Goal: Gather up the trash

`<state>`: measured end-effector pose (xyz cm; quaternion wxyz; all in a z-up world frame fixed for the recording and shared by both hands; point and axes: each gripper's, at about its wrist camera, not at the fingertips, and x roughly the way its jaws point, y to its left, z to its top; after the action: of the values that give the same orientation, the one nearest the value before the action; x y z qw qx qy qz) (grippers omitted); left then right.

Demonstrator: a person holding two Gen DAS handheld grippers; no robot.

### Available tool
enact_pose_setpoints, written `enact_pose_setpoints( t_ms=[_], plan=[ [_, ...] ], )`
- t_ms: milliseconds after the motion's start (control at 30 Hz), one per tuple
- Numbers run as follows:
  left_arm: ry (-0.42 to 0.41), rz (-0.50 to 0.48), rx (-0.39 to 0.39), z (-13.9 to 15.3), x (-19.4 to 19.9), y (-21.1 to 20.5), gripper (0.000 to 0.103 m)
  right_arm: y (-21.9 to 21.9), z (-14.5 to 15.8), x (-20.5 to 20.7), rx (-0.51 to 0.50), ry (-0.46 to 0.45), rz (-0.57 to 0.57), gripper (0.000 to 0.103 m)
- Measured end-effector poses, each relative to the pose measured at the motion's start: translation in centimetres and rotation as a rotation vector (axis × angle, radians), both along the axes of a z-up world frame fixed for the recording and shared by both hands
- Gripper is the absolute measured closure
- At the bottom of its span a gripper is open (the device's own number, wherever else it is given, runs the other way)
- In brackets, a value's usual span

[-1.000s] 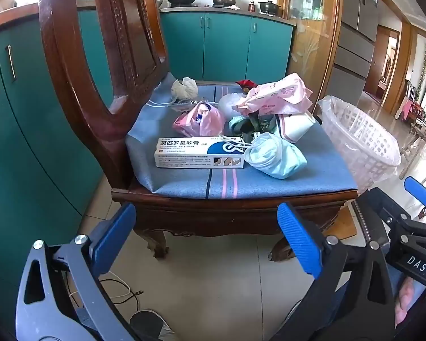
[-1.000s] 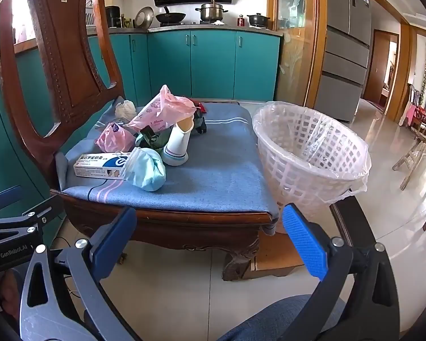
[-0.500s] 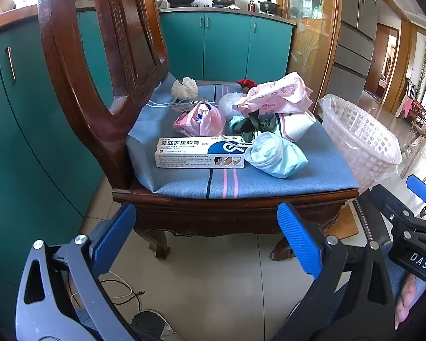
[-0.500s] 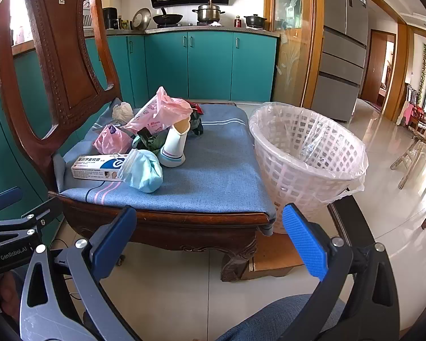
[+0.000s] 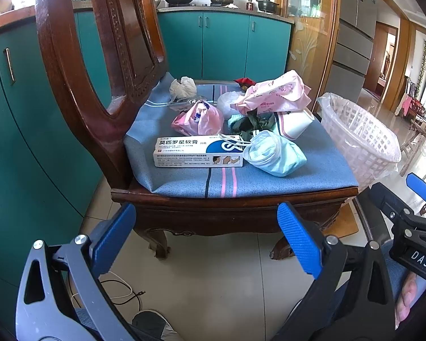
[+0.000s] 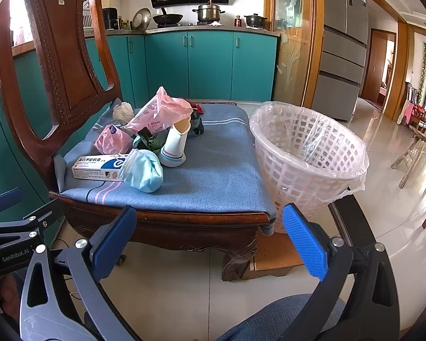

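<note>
Two claws, left point(image 5: 206, 236) and right point(image 6: 208, 237), are held apart and empty below the chair point(image 6: 184, 187), with the basket point(image 6: 306, 153) at two o'clock.

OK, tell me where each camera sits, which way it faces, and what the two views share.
Left wrist: on the left gripper, low before the chair's front edge, facing the ointment box; its open jaws, the right gripper and a fingertip show.
Right wrist: on the right gripper, further right, facing the seat corner and the lined basket; its open jaws, the left gripper and a knee show.
Shared: blue mask, paper cup, pink bags, teal cabinets.
</note>
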<state>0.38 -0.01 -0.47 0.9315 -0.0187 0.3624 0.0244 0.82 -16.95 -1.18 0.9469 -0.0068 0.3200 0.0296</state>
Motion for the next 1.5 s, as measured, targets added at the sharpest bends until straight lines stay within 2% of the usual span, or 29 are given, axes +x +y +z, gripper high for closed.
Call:
enact_pose_setpoints(
  t_ms=[1500],
  plan=[
    [0.002,-0.002,0.003,-0.12,-0.16,-0.11,0.003,-0.02,-0.1,-0.03,0.012,0.004,0.0,0.003]
  ],
)
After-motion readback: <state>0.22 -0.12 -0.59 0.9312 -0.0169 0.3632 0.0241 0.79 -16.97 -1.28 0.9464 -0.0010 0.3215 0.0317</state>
